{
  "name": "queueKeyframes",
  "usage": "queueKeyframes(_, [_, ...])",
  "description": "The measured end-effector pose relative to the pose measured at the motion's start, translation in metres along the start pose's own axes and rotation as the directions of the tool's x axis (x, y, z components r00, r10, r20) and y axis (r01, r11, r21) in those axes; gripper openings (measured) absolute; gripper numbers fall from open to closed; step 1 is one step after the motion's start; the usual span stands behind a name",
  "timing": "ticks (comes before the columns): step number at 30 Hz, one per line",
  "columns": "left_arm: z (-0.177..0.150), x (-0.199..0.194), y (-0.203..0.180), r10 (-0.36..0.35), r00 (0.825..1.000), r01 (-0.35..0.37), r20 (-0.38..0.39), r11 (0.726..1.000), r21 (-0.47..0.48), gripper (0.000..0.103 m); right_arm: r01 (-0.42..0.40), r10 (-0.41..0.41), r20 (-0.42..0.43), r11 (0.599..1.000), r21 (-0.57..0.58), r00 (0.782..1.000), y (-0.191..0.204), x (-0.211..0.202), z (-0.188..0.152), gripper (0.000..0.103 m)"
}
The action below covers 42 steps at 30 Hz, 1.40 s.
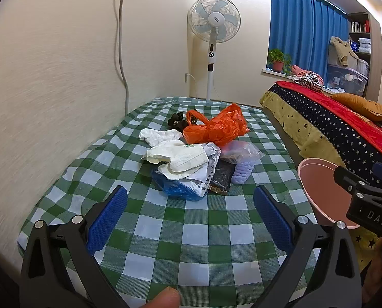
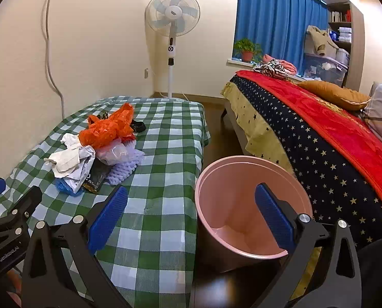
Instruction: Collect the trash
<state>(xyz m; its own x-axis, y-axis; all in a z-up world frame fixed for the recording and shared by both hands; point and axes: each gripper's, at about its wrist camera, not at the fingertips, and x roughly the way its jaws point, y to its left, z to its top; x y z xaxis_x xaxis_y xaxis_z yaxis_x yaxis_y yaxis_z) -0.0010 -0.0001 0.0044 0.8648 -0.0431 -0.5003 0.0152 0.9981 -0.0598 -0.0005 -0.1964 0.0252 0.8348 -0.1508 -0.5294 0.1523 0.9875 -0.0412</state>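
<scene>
Tools: L tool [image 1: 190,210] jaws wide, nothing between pads, touching nothing; hangs over green-check surface [image 1: 191,233], tipped down twd trash pile [image 1: 191,154] w/ gap between. R tool [image 2: 191,214] also wide, empty, tipped down, one finger over surface edge, other over pink bin [image 2: 252,205] mouth. Count: 1 bin, on floor just beside surface, betw it & bed [image 2: 319,138]; 1 orange bag [image 1: 216,127] atop pile; 1 fan [image 1: 214,20] in corner. Fingertip [image 1: 166,296] at bottom edge of L view
</scene>
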Motion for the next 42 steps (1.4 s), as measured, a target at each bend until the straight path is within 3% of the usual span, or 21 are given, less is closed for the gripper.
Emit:
queueKeyframes(10, [-0.0005,-0.0011,-0.0003,0.001,1.0,-0.001,0.002,1.0,0.0,0.095,0.005,-0.005,0.035,1.0,0.001,0.999,0.0003,-0.0044,0.0016,0.096])
queueKeyframes(42, [0.0009,-0.0025,-0.0012,-0.001,1.0,0.001,0.002,1.0,-0.004,0.095,-0.008,0.008,0.011,1.0,0.01,1.0,0.0006,-0.0022,0.0014,0.096])
